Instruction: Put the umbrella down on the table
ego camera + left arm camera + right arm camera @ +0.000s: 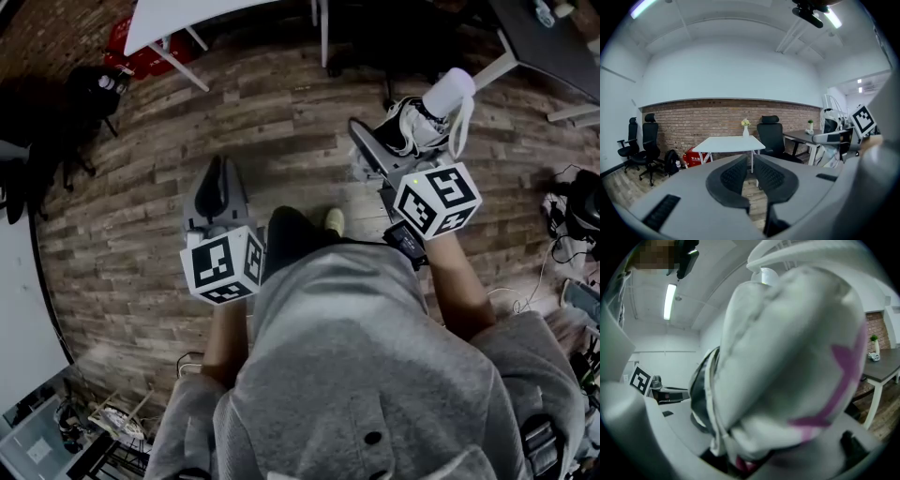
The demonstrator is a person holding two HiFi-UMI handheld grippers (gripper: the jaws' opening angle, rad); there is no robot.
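**One umbrella in carry, not yet set down**

The right tongs [386, 142] grip the folded white umbrella [429, 112] above the wooden floor [281, 112]. The left tongs [217, 187] are closed on nothing. This looks like the carry step. Next comes reaching the white surface [731, 143] and lowering the umbrella flat. Only the left gripper view shows that surface; the right gripper view shows mostly umbrella fabric.

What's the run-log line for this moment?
phase: carrying | right gripper: shut on umbrella | left gripper: shut, empty | white table: ahead, umbrella not yet down
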